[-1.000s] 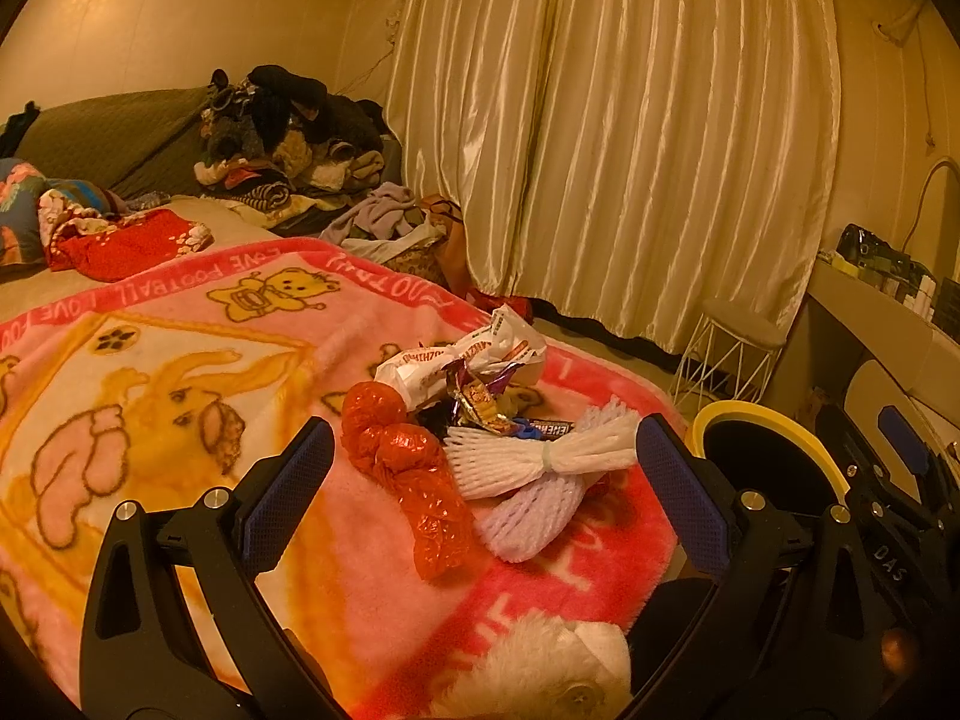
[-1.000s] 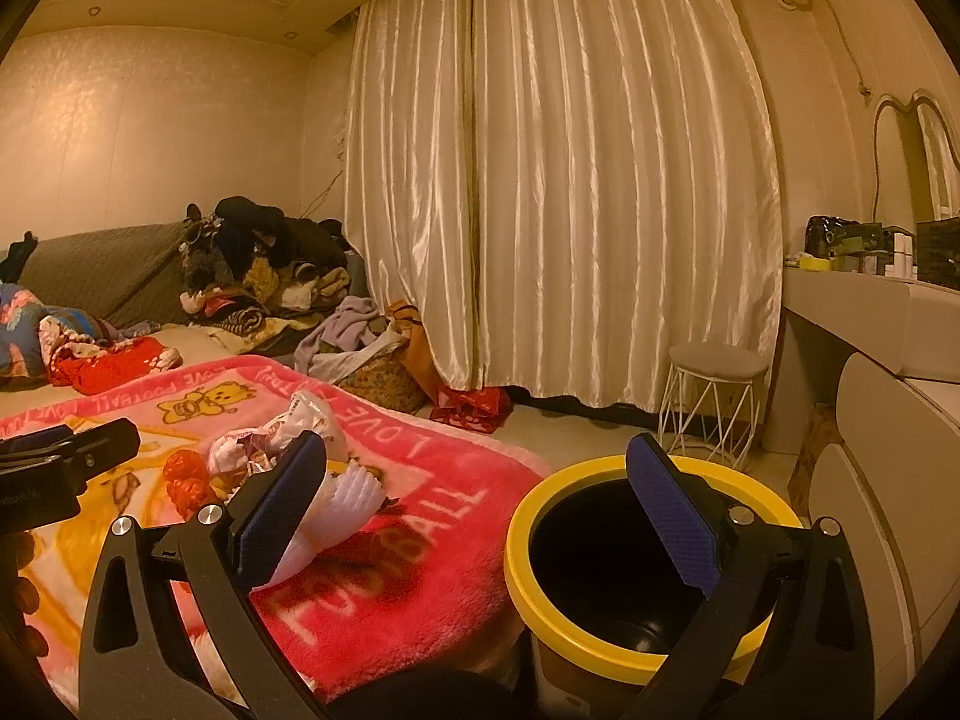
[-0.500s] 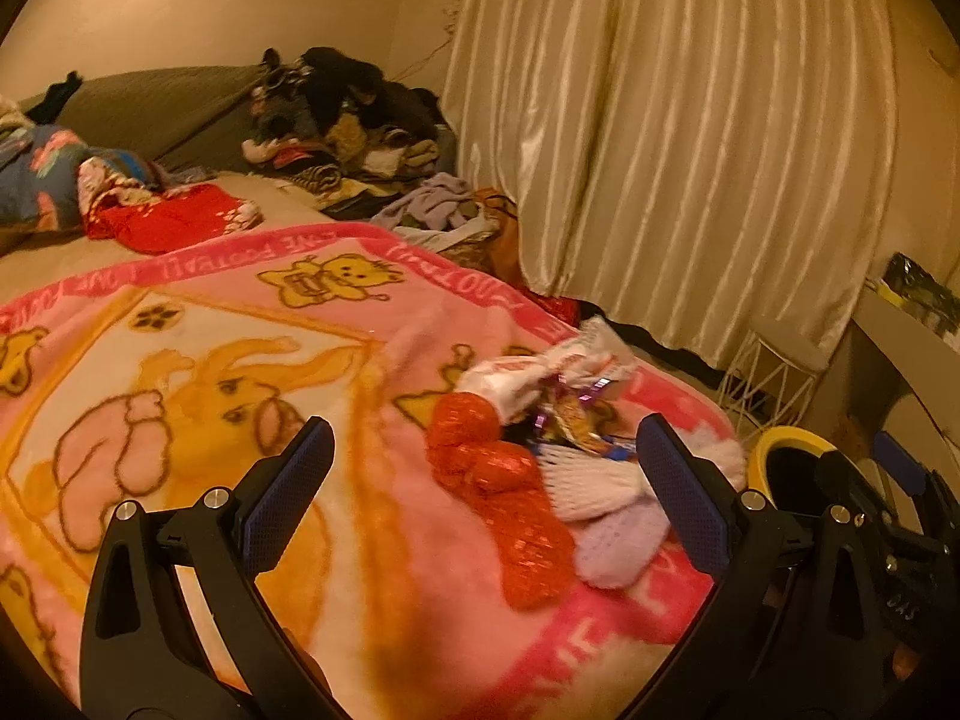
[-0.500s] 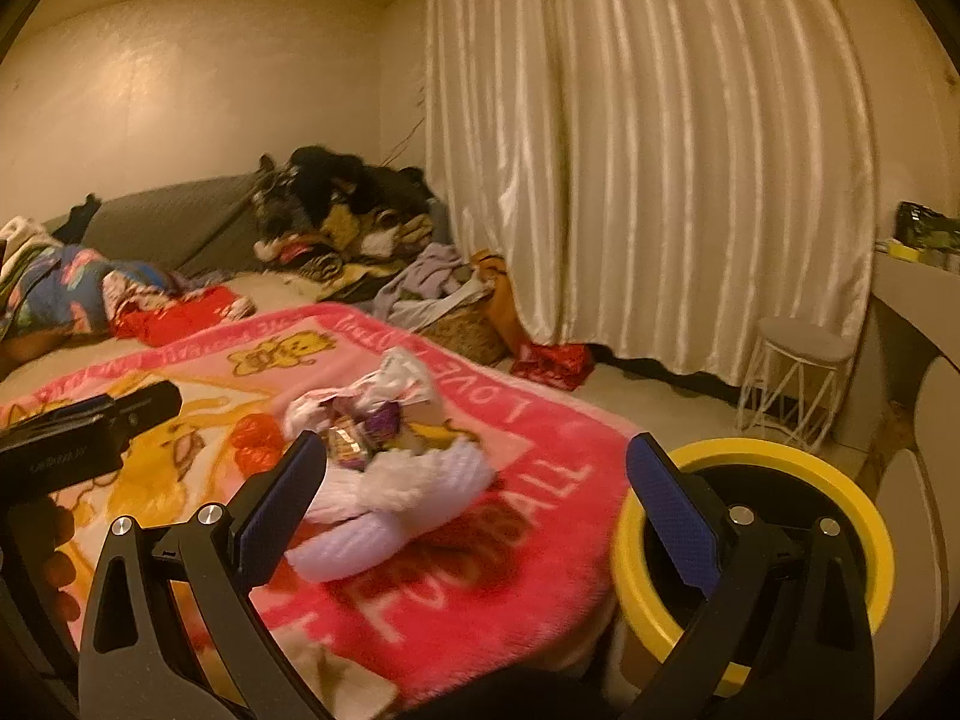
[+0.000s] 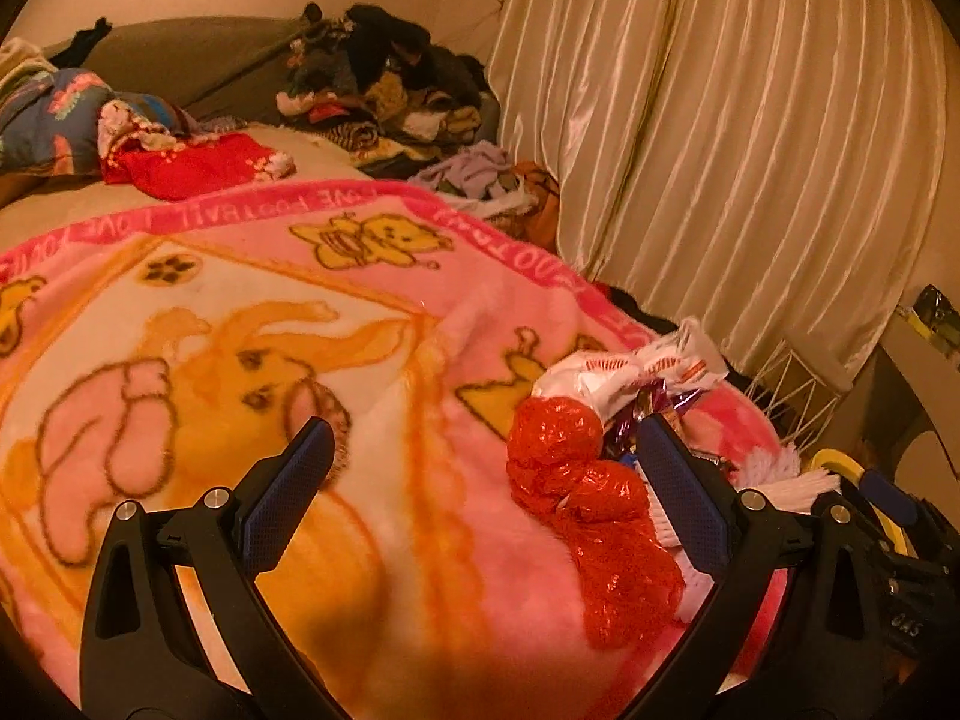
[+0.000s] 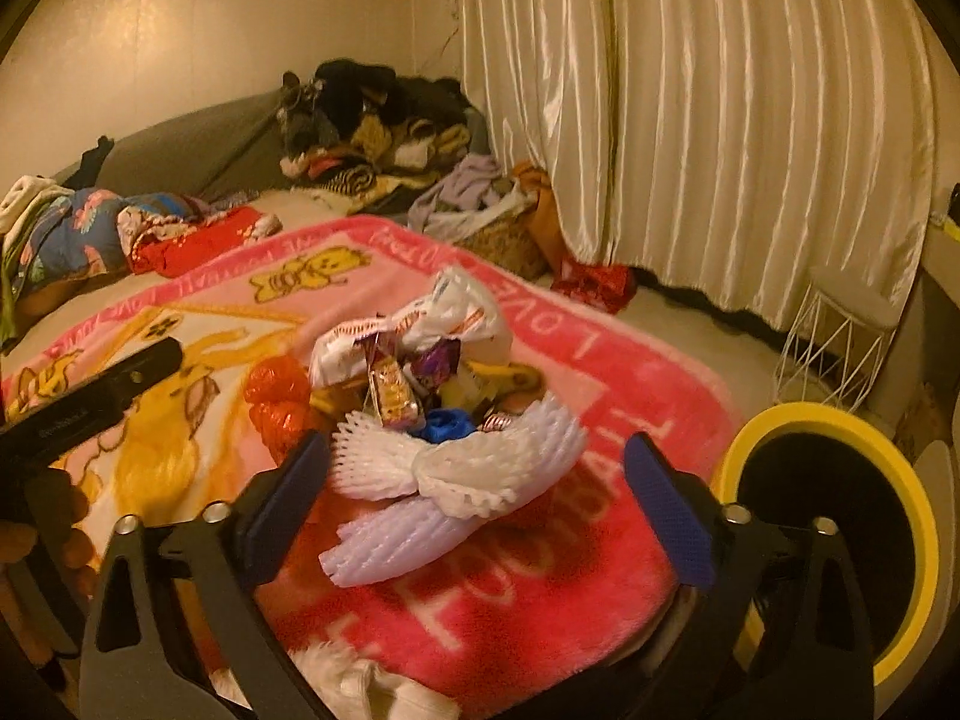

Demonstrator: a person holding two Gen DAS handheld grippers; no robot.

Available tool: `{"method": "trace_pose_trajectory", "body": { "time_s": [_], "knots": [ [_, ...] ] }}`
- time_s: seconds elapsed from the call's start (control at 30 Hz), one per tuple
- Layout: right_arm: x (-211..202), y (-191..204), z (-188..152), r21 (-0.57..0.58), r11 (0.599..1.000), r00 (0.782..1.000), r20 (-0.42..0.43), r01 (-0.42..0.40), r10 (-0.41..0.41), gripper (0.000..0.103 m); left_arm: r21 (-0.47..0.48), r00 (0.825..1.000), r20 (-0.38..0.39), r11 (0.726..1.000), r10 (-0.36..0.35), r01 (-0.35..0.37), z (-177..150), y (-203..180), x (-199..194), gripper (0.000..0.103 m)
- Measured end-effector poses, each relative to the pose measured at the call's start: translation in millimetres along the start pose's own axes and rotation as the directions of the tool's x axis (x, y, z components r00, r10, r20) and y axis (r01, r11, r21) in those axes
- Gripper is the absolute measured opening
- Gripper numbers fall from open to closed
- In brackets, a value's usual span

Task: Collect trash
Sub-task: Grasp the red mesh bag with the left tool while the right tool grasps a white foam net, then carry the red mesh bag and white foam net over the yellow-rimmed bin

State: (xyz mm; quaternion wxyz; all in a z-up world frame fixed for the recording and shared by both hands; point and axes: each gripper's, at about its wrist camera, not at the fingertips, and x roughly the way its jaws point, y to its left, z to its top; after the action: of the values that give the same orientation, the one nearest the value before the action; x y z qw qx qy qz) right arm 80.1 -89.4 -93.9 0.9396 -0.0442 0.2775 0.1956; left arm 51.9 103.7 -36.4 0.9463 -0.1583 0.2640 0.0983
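A trash pile lies on the pink cartoon blanket (image 6: 540, 588): white foam net (image 6: 480, 468), lilac foam net (image 6: 384, 546), snack wrappers (image 6: 393, 396), a white plastic bag (image 6: 444, 318) and a crumpled orange plastic bag (image 5: 576, 480). My right gripper (image 6: 477, 450) hovers close over the foam nets. Its jaws are closing, with the white net between them and no pad touching it. My left gripper (image 5: 483, 438) stands open over the blanket; the orange bag lies just inside its right finger, untouched. A yellow-rimmed black bin (image 6: 840, 540) stands beside the bed at the right.
Heaped clothes (image 6: 384, 132) fill the far corner, and bedding (image 5: 90, 120) lies at the back left. A wicker basket (image 6: 504, 240) and a white wire stool (image 6: 840, 330) stand on the floor by the curtain (image 6: 720, 120). A hand (image 6: 36, 516) holds the left gripper's handle.
Both views swung left and down over the bed. The pile slid to the right in the left view. The right gripper came over the foam nets and its jaws narrowed a little.
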Motion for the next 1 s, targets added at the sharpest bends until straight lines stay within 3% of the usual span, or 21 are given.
{"method": "trace_pose_trajectory", "body": {
  "time_s": [0.07, 0.13, 0.2, 0.3, 0.5, 0.7, 1.0],
  "knots": [
    [9.2, -5.8, 0.7, 0.029, 1.0, 0.999, -0.041, -0.012, 0.013, 0.072, -0.028, 0.999, -0.023, 0.999, -0.028, 0.028, -2.6, -0.2, 9.0, 0.093],
    [16.5, -12.6, 0.3, 0.07, 0.997, 0.997, -0.072, -0.031, 0.036, 0.056, -0.053, 0.996, -0.067, 0.997, -0.065, 0.062, -6.3, -2.9, 21.6, 0.093],
    [20.5, -17.3, -0.5, 0.097, 0.994, 0.994, -0.092, -0.055, 0.063, 0.031, -0.085, 0.987, -0.114, 0.991, -0.11, 0.1, -11.9, -5.8, 33.8, 0.093],
    [18.8, -21.1, -2.7, 0.115, 0.989, 0.991, -0.084, -0.091, 0.101, 0.022, -0.141, 0.968, -0.181, 0.979, -0.173, 0.149, -20.2, -9.6, 48.0, 0.086],
    [3.2, -26.4, -1.4, 0.111, 0.985, 0.99, -0.034, -0.132, 0.137, 0.019, -0.158, 0.936, -0.26, 0.966, -0.238, 0.202, -30.1, -17.0, 59.0, 0.042],
    [-14.7, -33.8, 8.1, 0.102, 0.986, 0.991, 0.046, -0.13, 0.126, 0.018, -0.146, 0.942, -0.225, 0.965, -0.249, 0.22, -23.9, -16.2, 41.3, 0.034],
    [-35.0, -60.8, 13.3, 0.144, 0.987, 0.99, 0.126, -0.074, 0.056, 0.018, -0.072, 0.949, -0.157, 0.961, -0.275, 0.266, -3.4, -32.3, 8.4, 0.032]
  ]
}}
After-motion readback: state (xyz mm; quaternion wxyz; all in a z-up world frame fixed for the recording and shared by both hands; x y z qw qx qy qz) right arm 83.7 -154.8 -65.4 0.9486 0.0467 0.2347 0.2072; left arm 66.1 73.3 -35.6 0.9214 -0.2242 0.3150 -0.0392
